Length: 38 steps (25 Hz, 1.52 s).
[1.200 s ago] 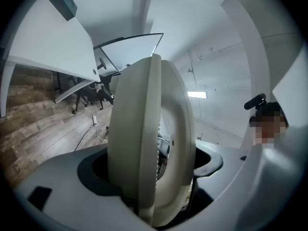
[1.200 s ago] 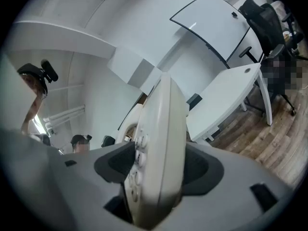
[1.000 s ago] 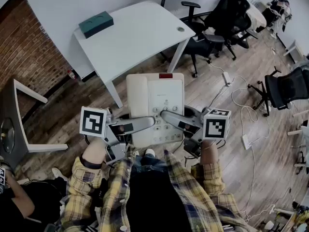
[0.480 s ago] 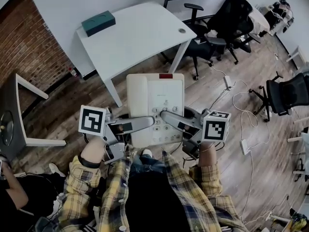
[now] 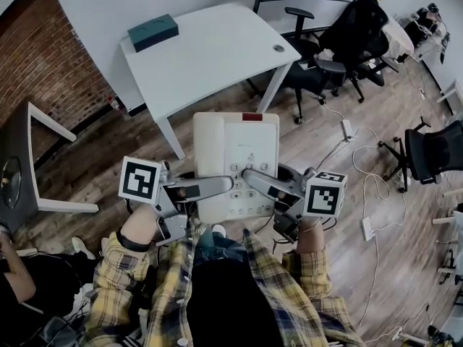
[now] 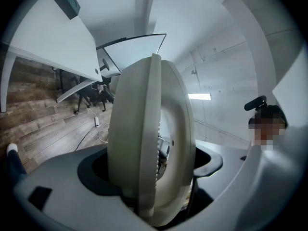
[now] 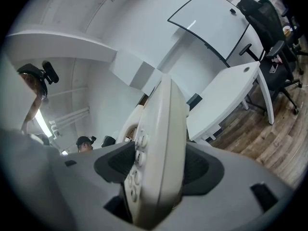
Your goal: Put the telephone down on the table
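A cream-white desk telephone with handset on its left and keypad on its right hangs in the air in front of the person, above the wooden floor. My left gripper is shut on the telephone's left edge. My right gripper is shut on the right edge, beside the keys. The white table stands ahead, beyond the telephone, with open top on its near and right parts.
A dark green box lies at the table's far left corner. Black office chairs stand to the right, cables and a power strip lie on the floor. A brick wall and a grey side table are at left.
The view has shifted slightly, so the table sits a little nearer to the telephone. Both grippers keep the same hold.
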{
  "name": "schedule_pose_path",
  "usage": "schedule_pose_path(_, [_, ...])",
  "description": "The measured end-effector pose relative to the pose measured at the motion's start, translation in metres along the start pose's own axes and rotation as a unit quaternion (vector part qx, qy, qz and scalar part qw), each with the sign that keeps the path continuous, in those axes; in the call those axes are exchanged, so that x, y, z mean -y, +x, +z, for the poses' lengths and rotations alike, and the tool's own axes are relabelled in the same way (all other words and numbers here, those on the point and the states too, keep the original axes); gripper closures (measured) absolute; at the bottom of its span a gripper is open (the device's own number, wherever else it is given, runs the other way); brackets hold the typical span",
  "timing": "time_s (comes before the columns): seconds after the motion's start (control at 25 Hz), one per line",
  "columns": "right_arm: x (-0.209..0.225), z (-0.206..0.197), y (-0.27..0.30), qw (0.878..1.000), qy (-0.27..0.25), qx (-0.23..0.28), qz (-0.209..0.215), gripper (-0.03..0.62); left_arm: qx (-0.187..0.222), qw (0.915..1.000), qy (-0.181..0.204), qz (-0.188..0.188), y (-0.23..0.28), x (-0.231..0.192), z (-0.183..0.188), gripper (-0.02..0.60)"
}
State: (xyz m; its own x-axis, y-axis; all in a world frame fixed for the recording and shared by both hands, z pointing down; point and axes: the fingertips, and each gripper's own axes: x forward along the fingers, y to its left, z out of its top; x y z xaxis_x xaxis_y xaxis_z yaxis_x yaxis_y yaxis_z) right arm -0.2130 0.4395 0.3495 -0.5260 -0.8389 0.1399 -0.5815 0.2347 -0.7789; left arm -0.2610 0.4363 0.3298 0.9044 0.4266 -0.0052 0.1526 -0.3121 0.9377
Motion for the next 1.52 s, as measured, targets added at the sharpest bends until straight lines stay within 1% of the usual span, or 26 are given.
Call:
schedule_pose_path(0.16, [0.016,0.017,0.012,1.000,-0.001,-0.001,-0.002,0.316,0.005,1.0000,-0.002,-0.006,0.003,-0.012,0.022,0.170])
schedule_pose_path(0.32, [0.038,0.038,0.035,1.000,0.002,-0.006,-0.007,0.316,0.006,0.9999,-0.007,-0.009,0.001,-0.032,0.055,0.170])
schedule_pose_path(0.56, [0.072,0.097,0.079,1.000,0.005,-0.007,-0.014,0.316,0.003,0.9999,-0.011,-0.013,-0.001,-0.057,0.133,0.170])
schedule_pose_path(0.76, [0.095,0.149,0.116,1.000,0.004,0.002,-0.017,0.316,-0.005,0.9999,-0.009,-0.013,-0.004,-0.073,0.199,0.170])
schedule_pose_path(1.0, [0.116,0.194,0.154,1.000,0.000,0.012,-0.022,0.316,-0.014,0.9997,-0.001,-0.018,-0.012,-0.090,0.260,0.170])
schedule_pose_path(1.16, [0.126,0.207,0.172,1.000,0.002,0.016,-0.026,0.316,-0.018,0.9996,-0.003,-0.021,-0.017,-0.099,0.283,0.170])
schedule_pose_path(1.4, [0.136,0.213,0.190,0.999,0.010,0.012,-0.028,0.316,-0.018,0.9996,-0.011,-0.020,-0.026,-0.113,0.298,0.170])
schedule_pose_path(1.52, [0.142,0.218,0.196,1.000,0.013,0.008,-0.026,0.316,-0.017,0.9997,-0.015,-0.012,-0.028,-0.119,0.306,0.170])
